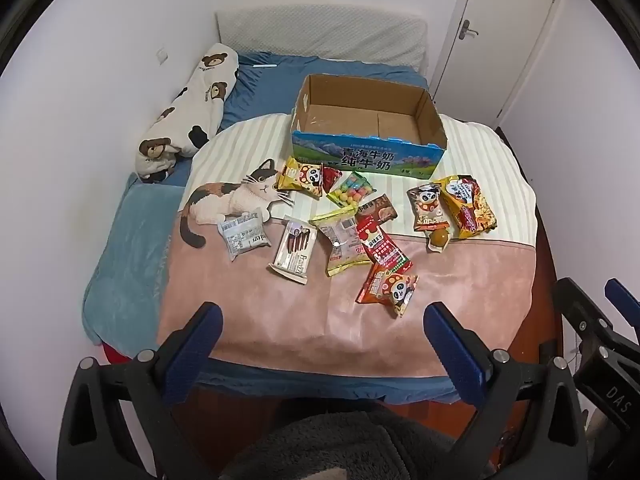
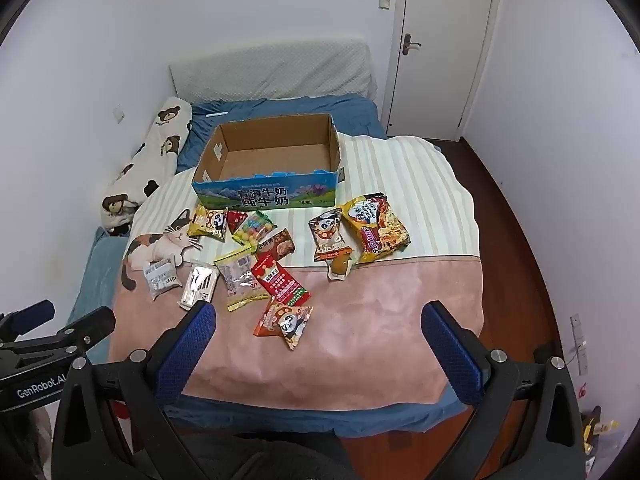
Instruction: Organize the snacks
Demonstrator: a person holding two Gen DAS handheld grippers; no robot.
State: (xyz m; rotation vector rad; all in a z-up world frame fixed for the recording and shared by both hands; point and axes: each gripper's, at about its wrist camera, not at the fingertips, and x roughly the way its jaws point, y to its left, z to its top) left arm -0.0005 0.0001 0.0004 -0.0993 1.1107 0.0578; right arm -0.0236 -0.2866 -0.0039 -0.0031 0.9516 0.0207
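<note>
**Snacks wait on the bed, box is empty**

Snacks [image 1: 360,224] lie spread out on the bed [image 1: 460,280], ahead of both our hand-held grippers and a little below them. Behind the snacks, farther from us, sits the cardboard box [image 1: 366,160]. Nothing is in it yet.

Our left hand-held gripper [image 1: 322,344] is wide open and holds nothing. Our right hand-held gripper [image 2: 320,344] is wide open too, with nothing in it. Both hang over the near edge of the bed and point down at the pile.

The panda pack [image 2: 286,322] is the closest snack. It lies just ahead of the right hand-held gripper, a bit toward its left finger, with its long side slanting across the fingers. We think the right hand is a little nearer to it. The noodle pack [image 2: 378,228] sits farther off, on the right.

The right view shows the left hand-held gripper off to its left. The left view shows the right one at its far right edge, plus the blue blanket [image 1: 128,256] beside the bed cover.
</note>
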